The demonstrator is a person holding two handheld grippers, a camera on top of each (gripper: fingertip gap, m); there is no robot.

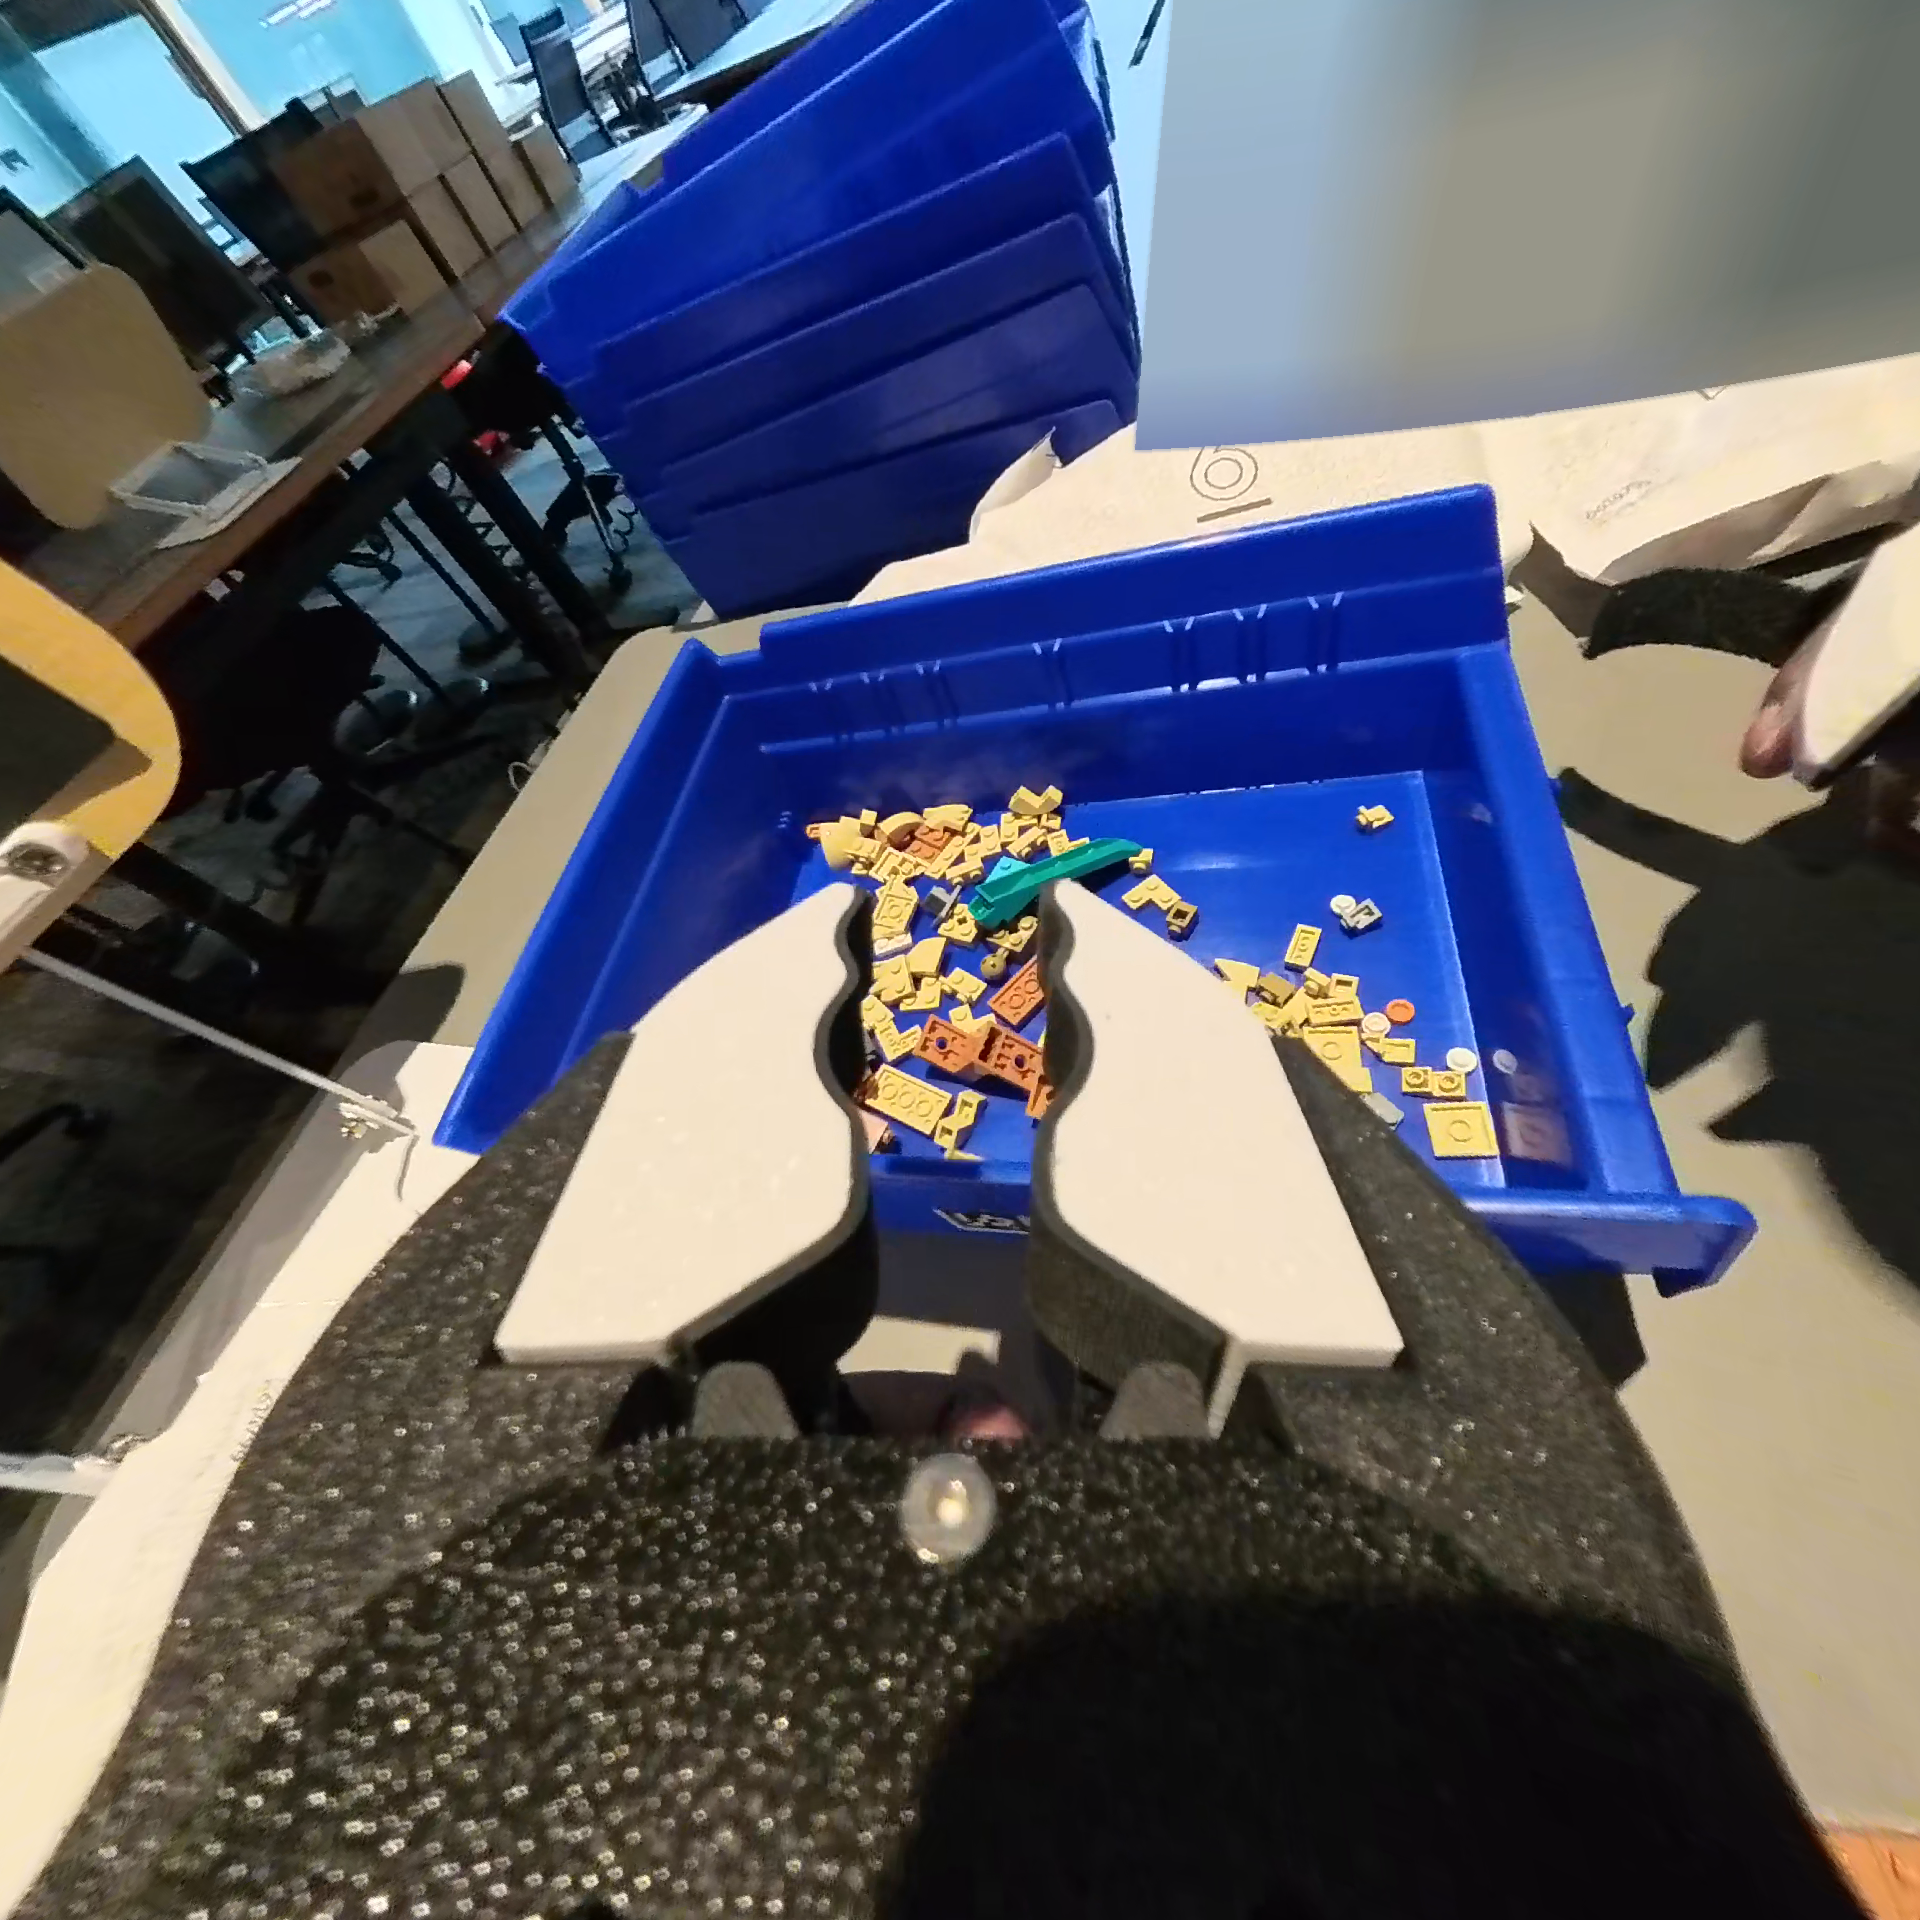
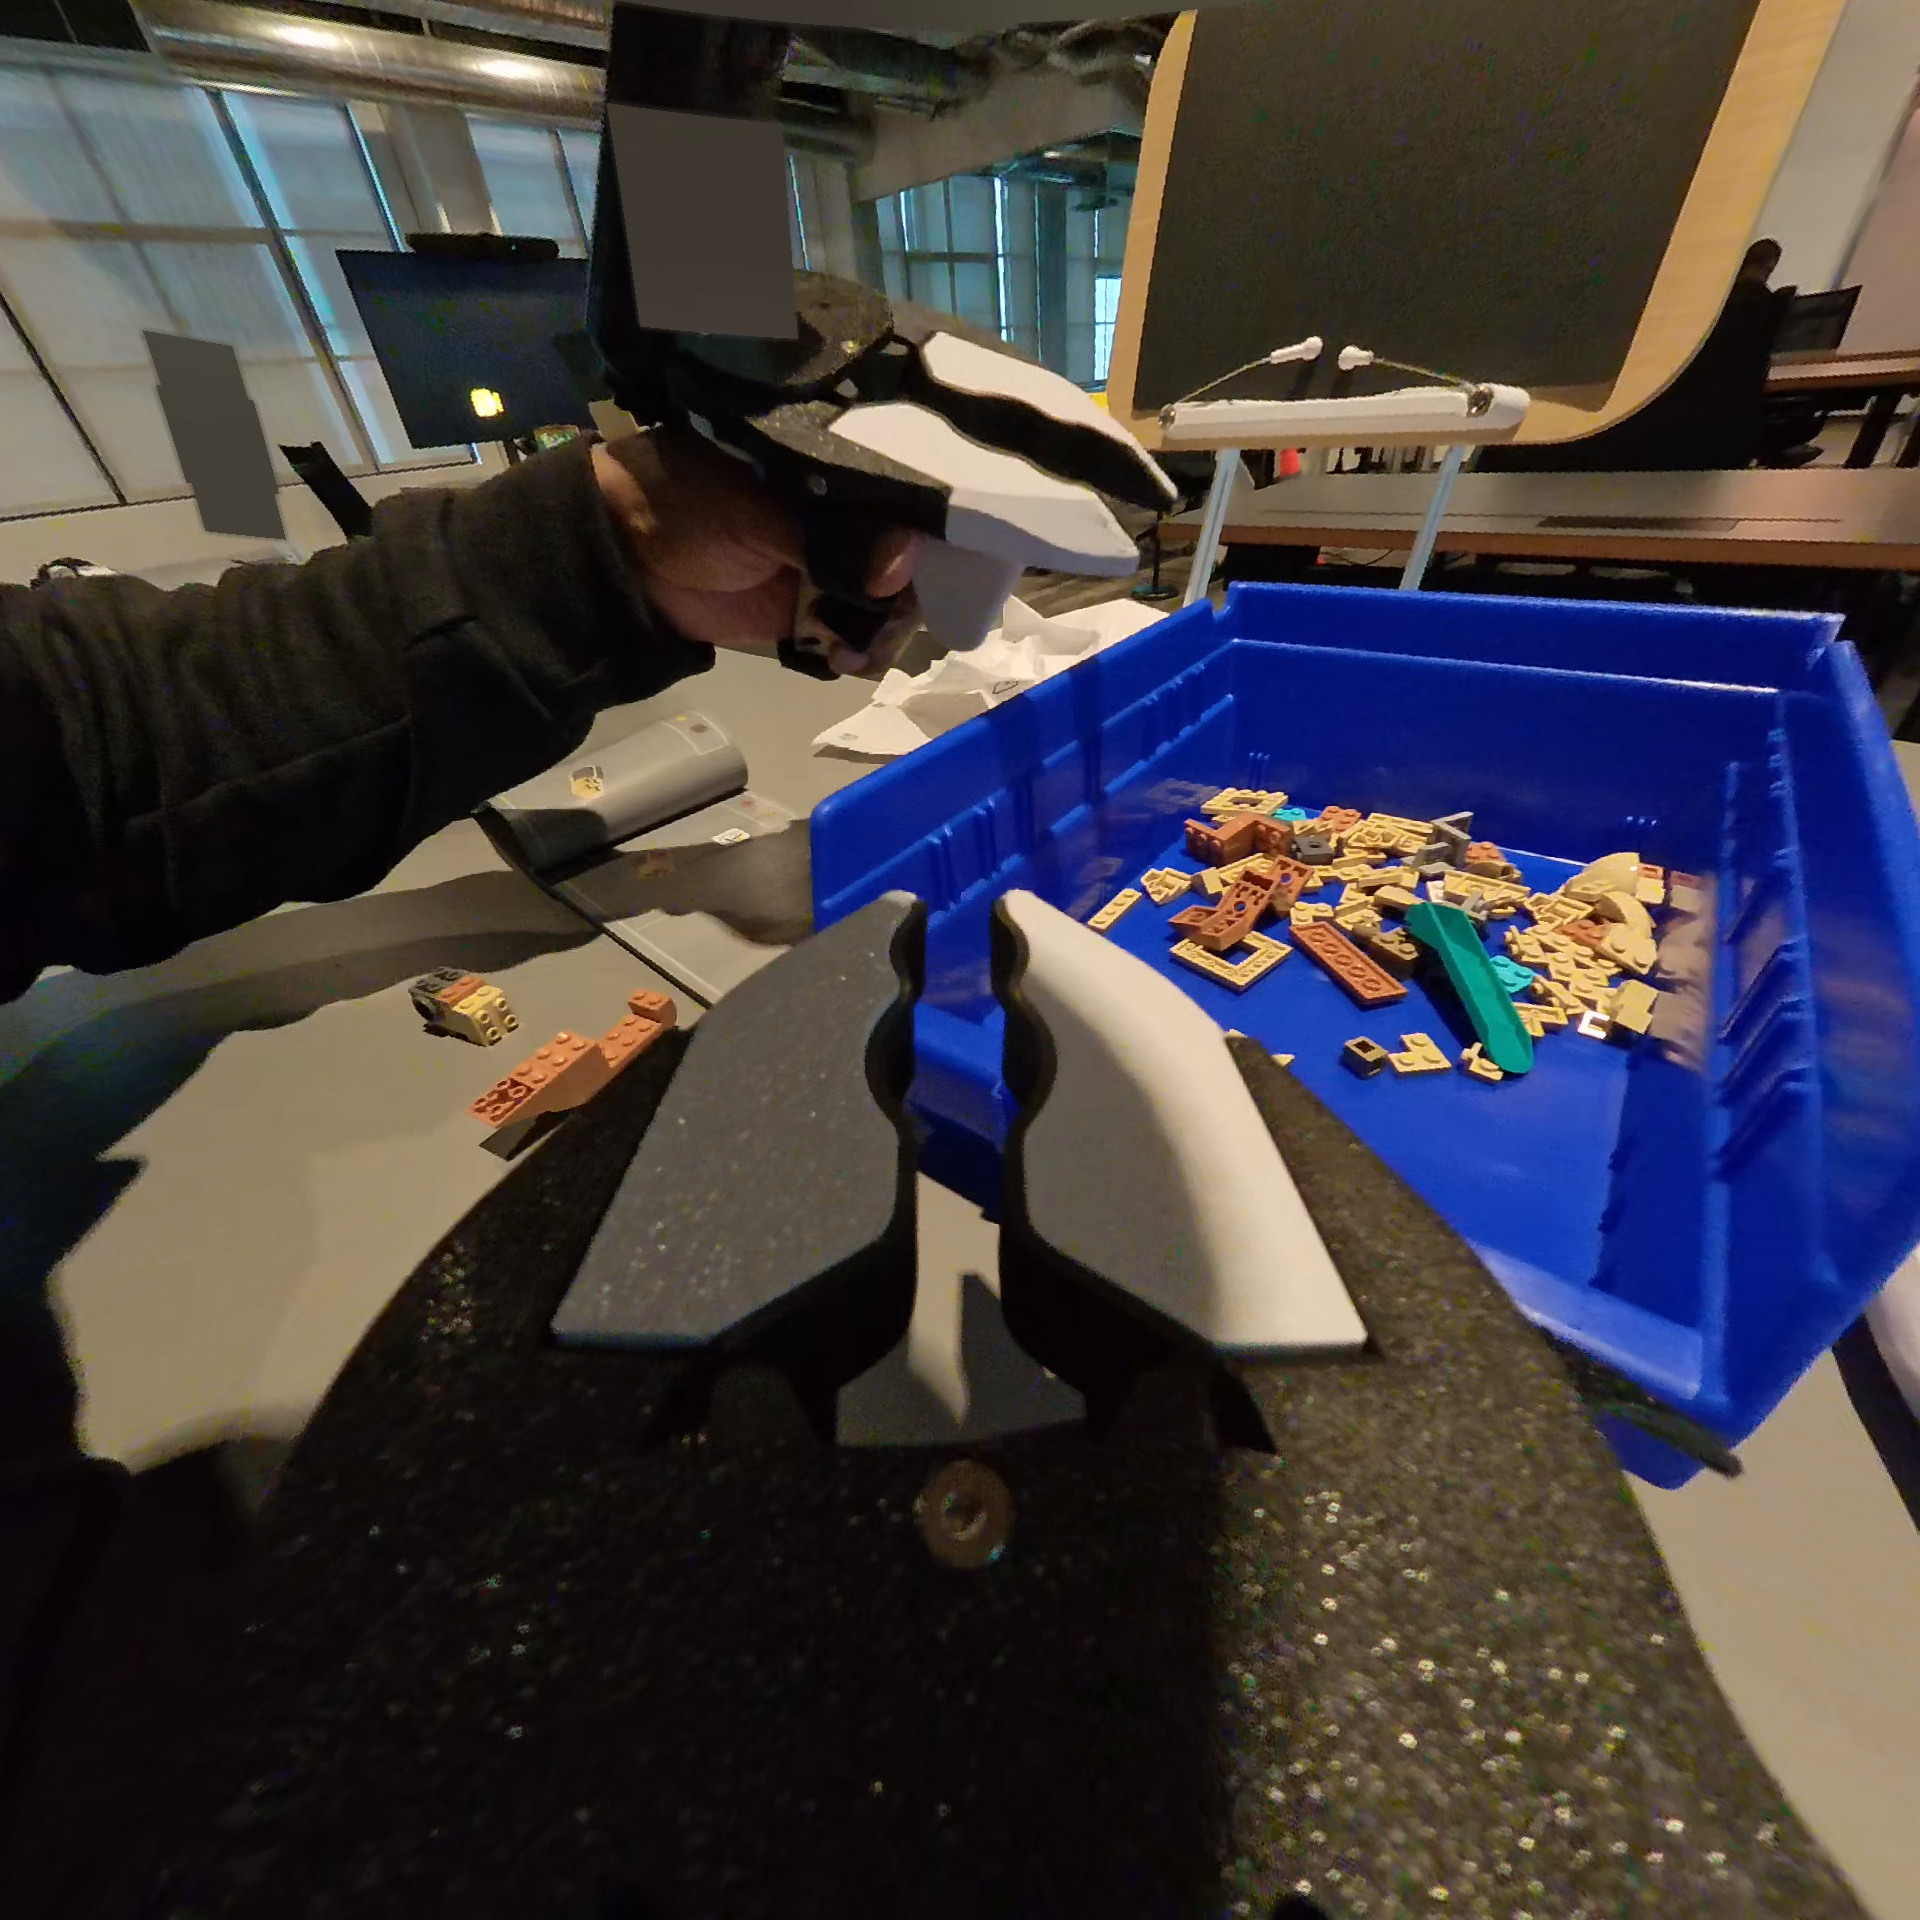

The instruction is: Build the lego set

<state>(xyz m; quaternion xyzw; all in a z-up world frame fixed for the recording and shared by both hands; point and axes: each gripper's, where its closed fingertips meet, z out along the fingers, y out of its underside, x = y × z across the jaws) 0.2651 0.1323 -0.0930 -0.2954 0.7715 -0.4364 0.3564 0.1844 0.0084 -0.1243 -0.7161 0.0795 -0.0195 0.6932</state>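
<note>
On grey table (image 2: 312, 1195), blue bin (image 1: 1143, 727), both hand-held grippers narrowly parted, empty, office desks behind.

Loose tan, brown lego pieces (image 1: 940, 997) and teal piece (image 2: 1470, 982) heaped in blue bin (image 1: 1143, 717).

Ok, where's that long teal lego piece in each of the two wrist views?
Left wrist view: the teal piece lies in the brick pile just beyond the left gripper fingertips, upper middle.
Right wrist view: teal piece sits right of centre, on the near edge of the pile.
Shared landmark: the blue bin holding the bricks.
</note>
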